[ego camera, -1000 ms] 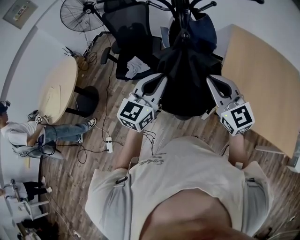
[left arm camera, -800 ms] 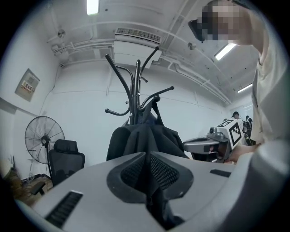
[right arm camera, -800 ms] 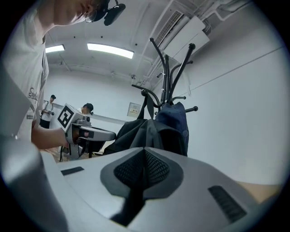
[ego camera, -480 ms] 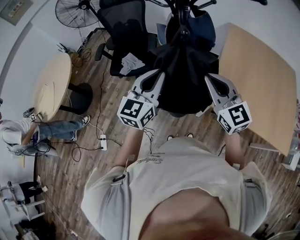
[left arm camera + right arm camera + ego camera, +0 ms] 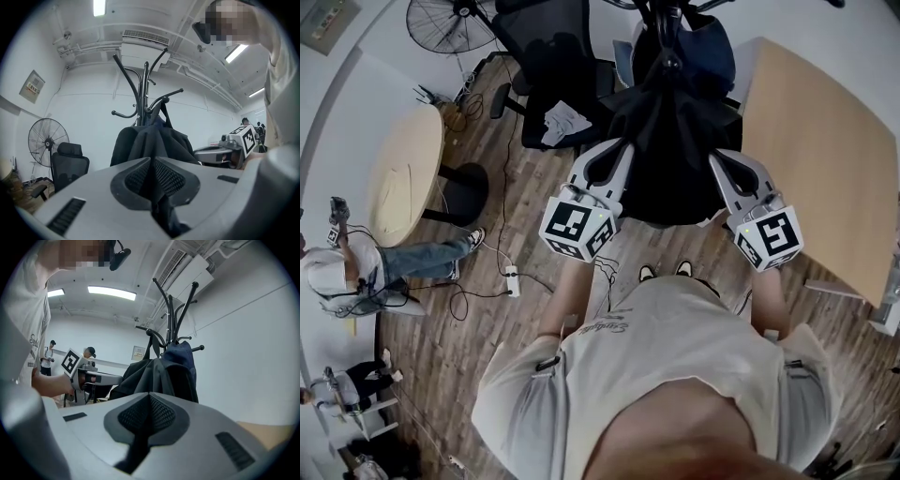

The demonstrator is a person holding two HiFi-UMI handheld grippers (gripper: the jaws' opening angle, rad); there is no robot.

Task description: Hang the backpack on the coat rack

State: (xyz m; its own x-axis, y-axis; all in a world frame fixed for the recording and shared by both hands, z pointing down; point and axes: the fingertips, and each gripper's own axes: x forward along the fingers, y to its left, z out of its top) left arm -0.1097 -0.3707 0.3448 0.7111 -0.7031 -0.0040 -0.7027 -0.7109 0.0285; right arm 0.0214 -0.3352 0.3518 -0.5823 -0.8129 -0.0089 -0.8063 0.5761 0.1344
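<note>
A black backpack [image 5: 675,141] hangs in front of the black coat rack [image 5: 664,28], its strap looped up by a hook [image 5: 164,105]. My left gripper [image 5: 605,167] is at the backpack's left side, level, shut on a fold of its black fabric [image 5: 157,197]. My right gripper [image 5: 731,169] is at the right side, shut, with a dark strip of the backpack between its pads [image 5: 140,437]. Both gripper views show the backpack [image 5: 150,376] bunched just ahead, under the rack's curved arms [image 5: 171,319]. A navy item [image 5: 183,357] also hangs on the rack.
A black office chair [image 5: 553,66] and a floor fan [image 5: 450,23] stand left of the rack. A wooden table [image 5: 825,159] is at the right, a round table [image 5: 403,178] at the left. A seated person [image 5: 356,277] and a power strip [image 5: 515,279] are on the floor side.
Both grippers stay on the backpack at the rack, almost unmoved. The seated person at the left has shifted.
</note>
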